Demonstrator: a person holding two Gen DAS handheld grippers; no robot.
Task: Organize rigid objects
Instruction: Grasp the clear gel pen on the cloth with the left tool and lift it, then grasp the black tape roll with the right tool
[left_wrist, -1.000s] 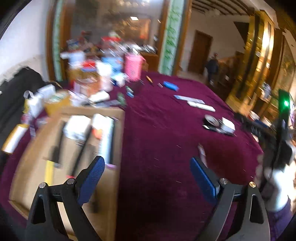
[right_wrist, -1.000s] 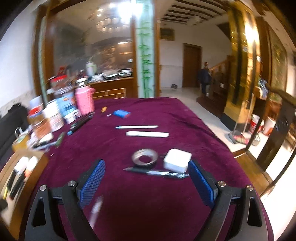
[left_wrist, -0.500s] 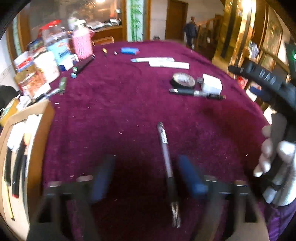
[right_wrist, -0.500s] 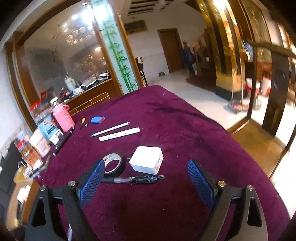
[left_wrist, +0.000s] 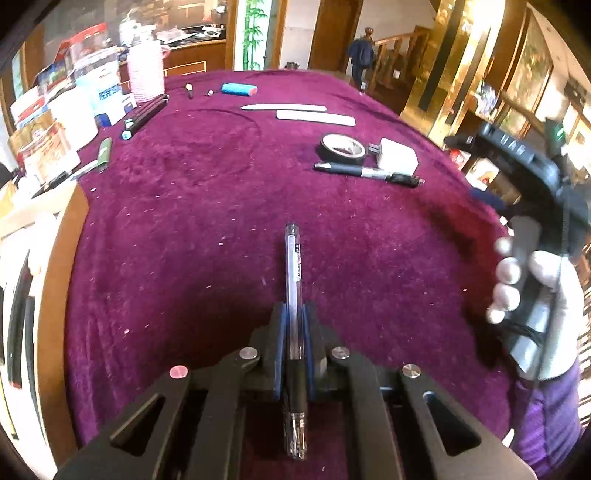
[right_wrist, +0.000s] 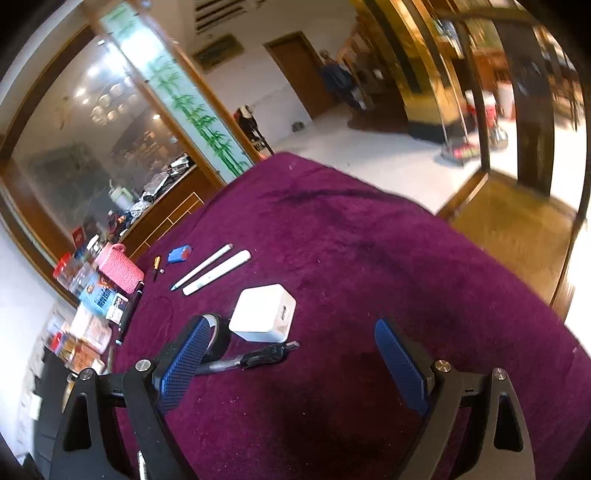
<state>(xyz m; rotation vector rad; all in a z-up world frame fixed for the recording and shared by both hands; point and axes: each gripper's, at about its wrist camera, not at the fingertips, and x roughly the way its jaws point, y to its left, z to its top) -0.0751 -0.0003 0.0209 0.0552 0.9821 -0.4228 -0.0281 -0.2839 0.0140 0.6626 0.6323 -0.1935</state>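
Left hand-held gripper (left_wrist: 294, 325) pinches the clear pen (left_wrist: 294, 280).
It should lift straight up off the tabletop (left_wrist: 184, 221), squeezing firmly; the right hand-held gripper (right_wrist: 291, 354) hangs spread, holding nothing.

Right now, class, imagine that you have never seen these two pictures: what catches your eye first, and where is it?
First, the clear pen pinched lengthwise in the left claw, low in the middle of the left view, over the purple cloth. Next, the white charger beside a roll of black tape and a black pen, just ahead of the open right claw.
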